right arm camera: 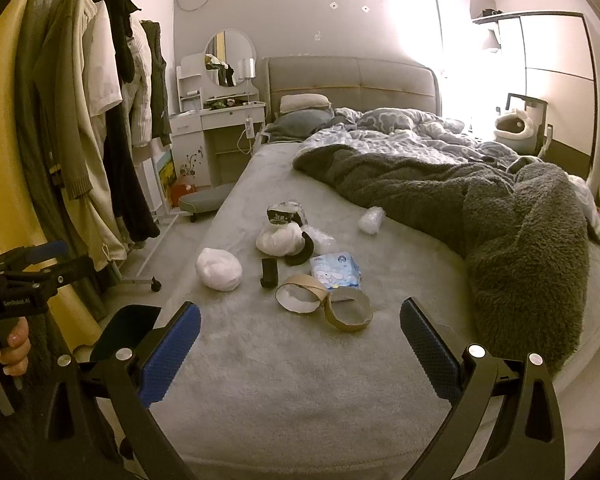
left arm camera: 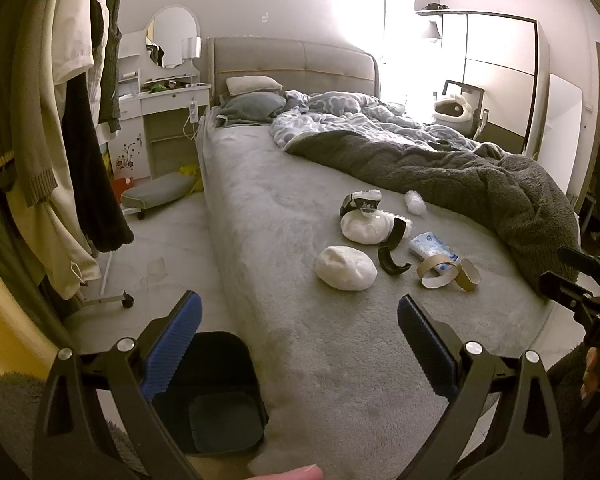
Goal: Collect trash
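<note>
Left wrist view: the left gripper (left arm camera: 300,316) is hovering above the foot end of the bed (left arm camera: 268,216), its two blue-padded fingers (left arm camera: 172,352) standing wide apart and gripping nothing. One black trash bin (left arm camera: 216,392) is sitting on the floor at lower centre-left of the frame, just beside the bed's corner and partly behind the left finger. The trash is lying clustered on the grey bed cover at centre right: two white crumpled wads (left arm camera: 346,268), one nearer the camera and one farther back; one black-and-white crushed package (left arm camera: 360,202) touching the farther wad; one small clear plastic scrap (left arm camera: 414,201) lying apart, near the dark blanket (left arm camera: 440,168); two black curved pieces (left arm camera: 392,250); one blue-and-white tissue pack (left arm camera: 430,249); and two cardboard tape rings (left arm camera: 440,274) touching each other. The right gripper's frame is showing at the right edge.

Right wrist view: the right gripper (right arm camera: 300,318) is likewise hovering over the foot of the bed (right arm camera: 260,360), its fingers (right arm camera: 430,344) spread open and empty. The same items are appearing at mid-frame: two wads (right arm camera: 219,269), one package (right arm camera: 286,213), one plastic scrap (right arm camera: 371,219), two black pieces (right arm camera: 269,272), one tissue pack (right arm camera: 335,270), and two tape rings (right arm camera: 348,310) lying nearest the fingers. One clothes rack (right arm camera: 112,128) is standing at left.
</note>
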`<state>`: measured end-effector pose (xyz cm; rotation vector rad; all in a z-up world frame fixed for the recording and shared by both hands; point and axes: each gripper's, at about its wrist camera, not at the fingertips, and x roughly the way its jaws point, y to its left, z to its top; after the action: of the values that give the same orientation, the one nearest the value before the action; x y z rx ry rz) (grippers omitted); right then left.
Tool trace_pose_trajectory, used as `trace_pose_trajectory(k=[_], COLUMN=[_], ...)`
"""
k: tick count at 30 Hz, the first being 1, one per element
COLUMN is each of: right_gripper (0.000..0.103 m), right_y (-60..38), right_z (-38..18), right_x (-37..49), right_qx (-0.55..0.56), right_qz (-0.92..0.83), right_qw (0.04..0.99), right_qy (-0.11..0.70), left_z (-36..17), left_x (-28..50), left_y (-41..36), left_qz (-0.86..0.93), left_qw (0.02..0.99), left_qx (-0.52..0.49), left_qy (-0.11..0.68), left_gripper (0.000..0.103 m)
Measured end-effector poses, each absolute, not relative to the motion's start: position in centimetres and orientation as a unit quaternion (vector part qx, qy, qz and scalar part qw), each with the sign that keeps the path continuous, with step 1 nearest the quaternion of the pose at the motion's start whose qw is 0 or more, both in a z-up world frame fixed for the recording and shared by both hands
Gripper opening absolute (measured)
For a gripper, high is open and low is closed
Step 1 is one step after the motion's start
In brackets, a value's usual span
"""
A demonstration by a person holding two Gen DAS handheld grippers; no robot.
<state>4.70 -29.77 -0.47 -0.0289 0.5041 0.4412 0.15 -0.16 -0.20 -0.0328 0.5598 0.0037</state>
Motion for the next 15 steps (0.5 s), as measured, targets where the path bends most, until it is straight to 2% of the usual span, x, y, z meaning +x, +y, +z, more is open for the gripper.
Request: trace_pose_trajectory(k=[15], right_gripper=[0.101], right_y=[-29.79], right_z=[-0.36], right_x=[4.78], right_qx=[-0.016], right_qz=[0.216], right_qw=[0.944], right_qy=[0.250], left_z=[-0.16], left_x=[0.09], left_y=[-0.23], left_qz=[0.002], left_qw=[0.961], left_qx=[-0.017], left_qy=[0.277], left_gripper=[0.100])
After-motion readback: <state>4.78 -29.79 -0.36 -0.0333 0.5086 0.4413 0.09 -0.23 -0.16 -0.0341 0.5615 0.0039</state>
